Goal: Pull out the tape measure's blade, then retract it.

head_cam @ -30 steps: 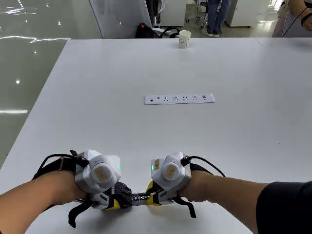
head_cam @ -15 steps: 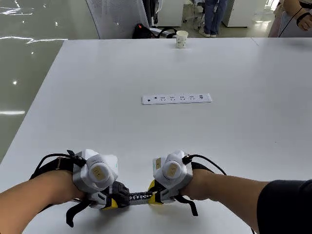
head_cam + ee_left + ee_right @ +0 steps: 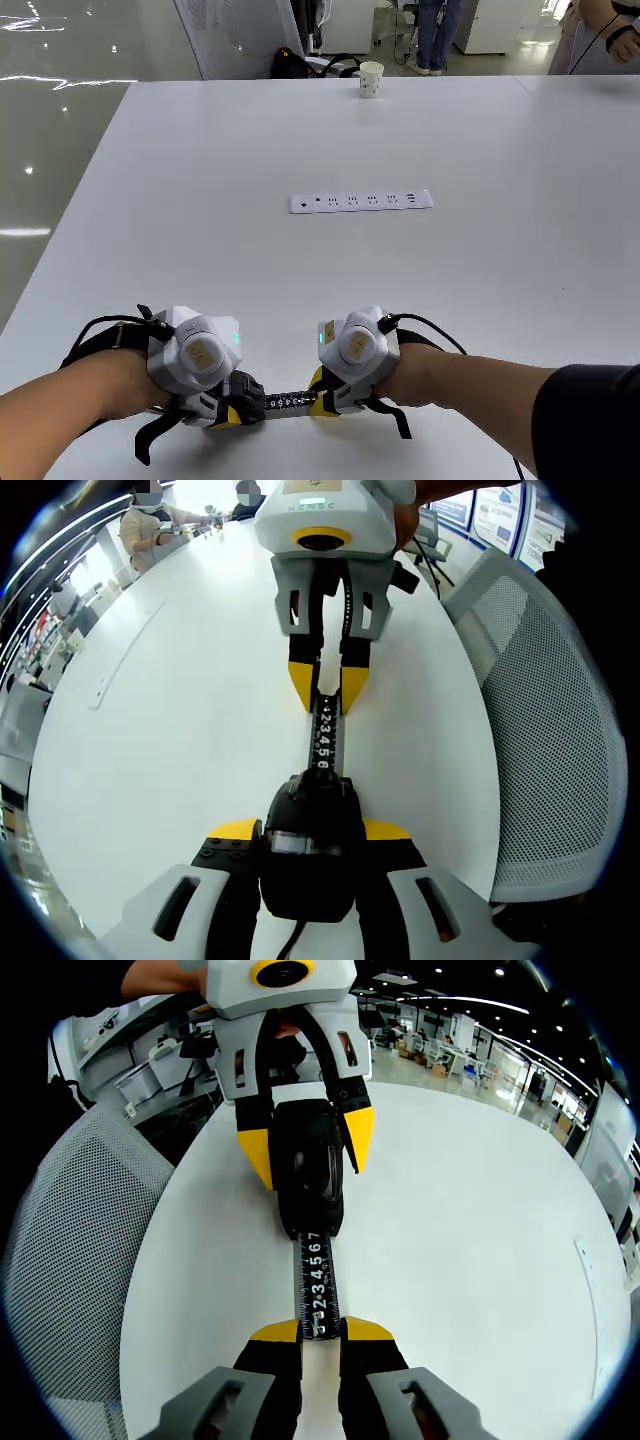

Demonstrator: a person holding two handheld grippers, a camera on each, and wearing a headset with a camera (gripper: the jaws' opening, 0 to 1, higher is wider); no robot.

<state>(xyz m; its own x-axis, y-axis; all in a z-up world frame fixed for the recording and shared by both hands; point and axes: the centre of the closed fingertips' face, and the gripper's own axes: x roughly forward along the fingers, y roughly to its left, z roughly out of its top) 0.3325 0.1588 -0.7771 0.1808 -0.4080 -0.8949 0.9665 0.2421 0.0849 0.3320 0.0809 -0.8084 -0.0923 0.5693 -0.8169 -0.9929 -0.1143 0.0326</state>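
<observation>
Slightly more blade (image 3: 318, 1285) leaves tape measure (image 3: 308, 1175).

Left gripper (image 3: 238, 408) and right gripper (image 3: 318, 401) face each other, fingers (image 3: 272, 1358) clamped

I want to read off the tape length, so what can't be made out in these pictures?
- Blade tip: hidden inside the right gripper, right gripper view.
- Case sides: covered by the left gripper, left gripper view.
- Blade numbers: too small, head view.
- Cup pattern: too small, head view.
</observation>
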